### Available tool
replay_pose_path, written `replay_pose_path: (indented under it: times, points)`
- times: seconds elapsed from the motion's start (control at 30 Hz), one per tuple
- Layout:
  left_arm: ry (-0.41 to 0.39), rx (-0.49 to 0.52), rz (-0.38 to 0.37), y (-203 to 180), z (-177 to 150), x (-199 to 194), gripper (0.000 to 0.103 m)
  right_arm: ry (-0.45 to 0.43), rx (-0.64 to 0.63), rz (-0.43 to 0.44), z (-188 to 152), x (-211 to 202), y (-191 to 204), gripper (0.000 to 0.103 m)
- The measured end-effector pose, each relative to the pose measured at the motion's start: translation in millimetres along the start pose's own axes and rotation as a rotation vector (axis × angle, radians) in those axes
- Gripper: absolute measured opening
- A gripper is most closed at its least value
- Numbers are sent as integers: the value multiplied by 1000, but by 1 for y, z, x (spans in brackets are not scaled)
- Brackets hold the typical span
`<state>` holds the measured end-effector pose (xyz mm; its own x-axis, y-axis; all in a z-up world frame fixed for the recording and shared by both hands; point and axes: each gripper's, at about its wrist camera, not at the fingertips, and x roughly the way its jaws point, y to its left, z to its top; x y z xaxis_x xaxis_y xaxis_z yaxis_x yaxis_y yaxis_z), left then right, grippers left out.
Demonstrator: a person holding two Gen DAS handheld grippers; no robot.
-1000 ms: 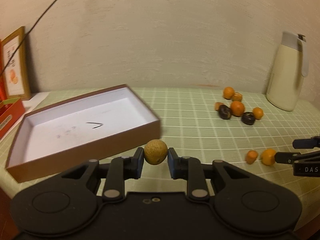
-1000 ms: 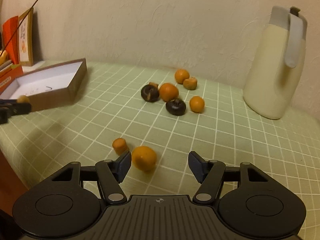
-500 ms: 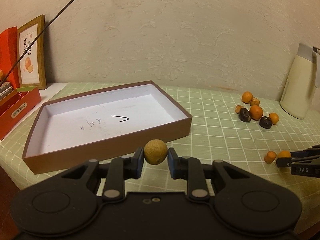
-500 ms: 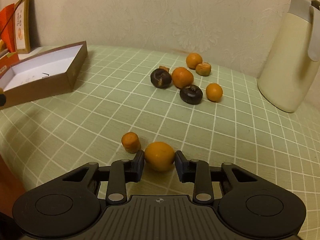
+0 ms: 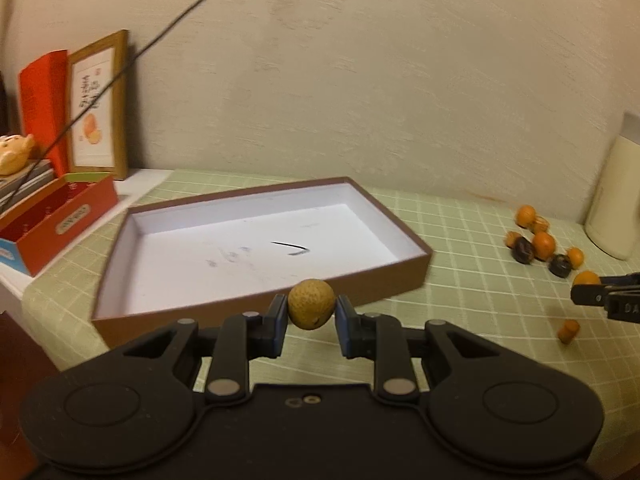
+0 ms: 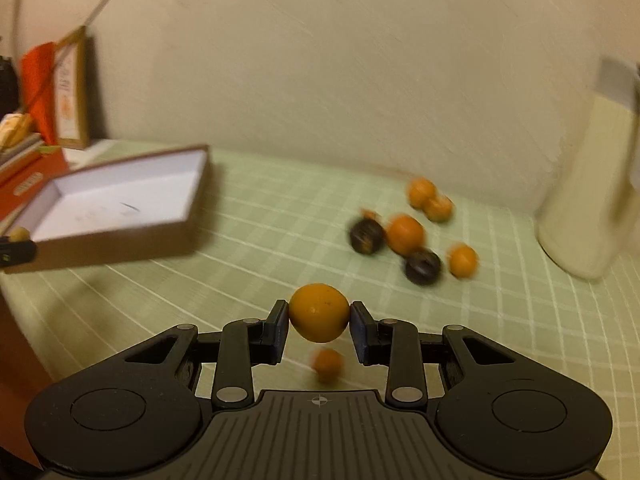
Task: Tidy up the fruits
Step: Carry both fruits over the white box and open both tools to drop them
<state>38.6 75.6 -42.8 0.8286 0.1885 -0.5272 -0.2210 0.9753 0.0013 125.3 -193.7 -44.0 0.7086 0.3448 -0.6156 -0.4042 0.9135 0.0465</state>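
My left gripper (image 5: pixel 311 312) is shut on a tan round fruit (image 5: pixel 311 304), held just in front of the near wall of an open brown box with a white inside (image 5: pixel 360 216). My right gripper (image 6: pixel 319 318) is shut on an orange fruit (image 6: pixel 319 312) and holds it above the green checked cloth. A small orange fruit (image 6: pixel 328 365) lies on the cloth below it. A cluster of orange and dark fruits (image 6: pixel 404 234) lies further back. The right gripper and its fruit also show at the right edge of the left wrist view (image 5: pixel 588 286).
A cream jug (image 6: pixel 588 200) stands at the back right by the wall. A red box (image 5: pixel 56 216), a framed picture (image 5: pixel 98 108) and a red card stand left of the brown box. A thin dark cord (image 5: pixel 132 68) hangs across the left.
My right gripper closed on the orange fruit and lifted it off the cloth; the small fruit stayed below. My left gripper has carried the tan fruit toward the box.
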Motion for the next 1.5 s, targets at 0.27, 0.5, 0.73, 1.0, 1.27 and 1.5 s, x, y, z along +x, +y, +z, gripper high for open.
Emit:
replay_pose_path:
  times: [0.27, 0.5, 0.73, 1.0, 1.27, 1.5]
  points:
    - [-17, -59, 73, 38, 7, -1, 15, -83, -28, 102, 32, 1, 46, 33]
    - [-46, -117, 140, 75, 19, 0, 15, -113, -64, 165, 57, 20, 81, 33]
    - [-68, -139, 177, 96, 37, 11, 15, -130, -103, 221, 86, 48, 108, 33]
    - [-55, -171, 203, 102, 34, 20, 15, -108, -100, 248, 85, 72, 116, 33]
    - [-28, -179, 212, 109, 35, 38, 15, -90, -87, 263, 93, 92, 119, 33]
    - [-52, -159, 306, 108, 31, 42, 97, -110, -104, 210, 86, 109, 126, 103]
